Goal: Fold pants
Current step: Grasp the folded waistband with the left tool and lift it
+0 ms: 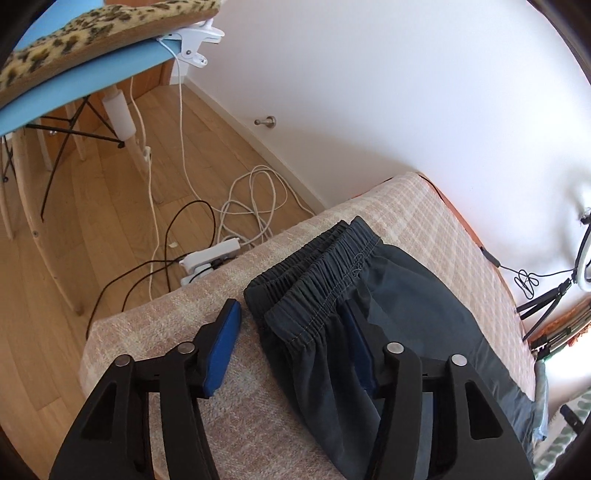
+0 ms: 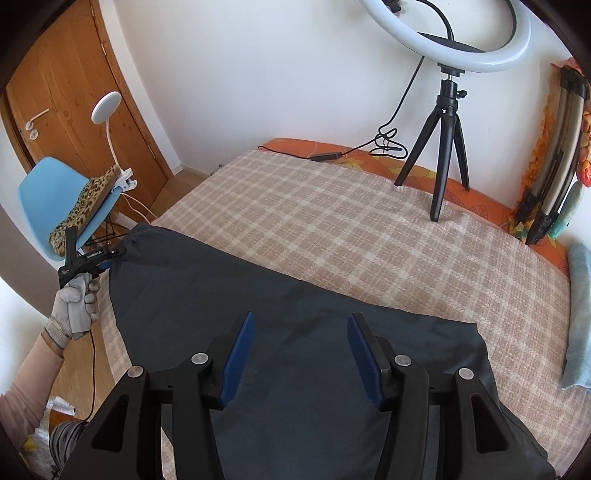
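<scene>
A bedroom in a home: a bed under a checked beige cover stands against a white wall, beside a wooden door and wood-plank floor. A blue chair carries a leopard-print cushion; a power strip and a tangle of cables lie on the floor.

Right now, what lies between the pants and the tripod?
Only bare plaid blanket between the pants and the tripod, shown in the right wrist view.
</scene>
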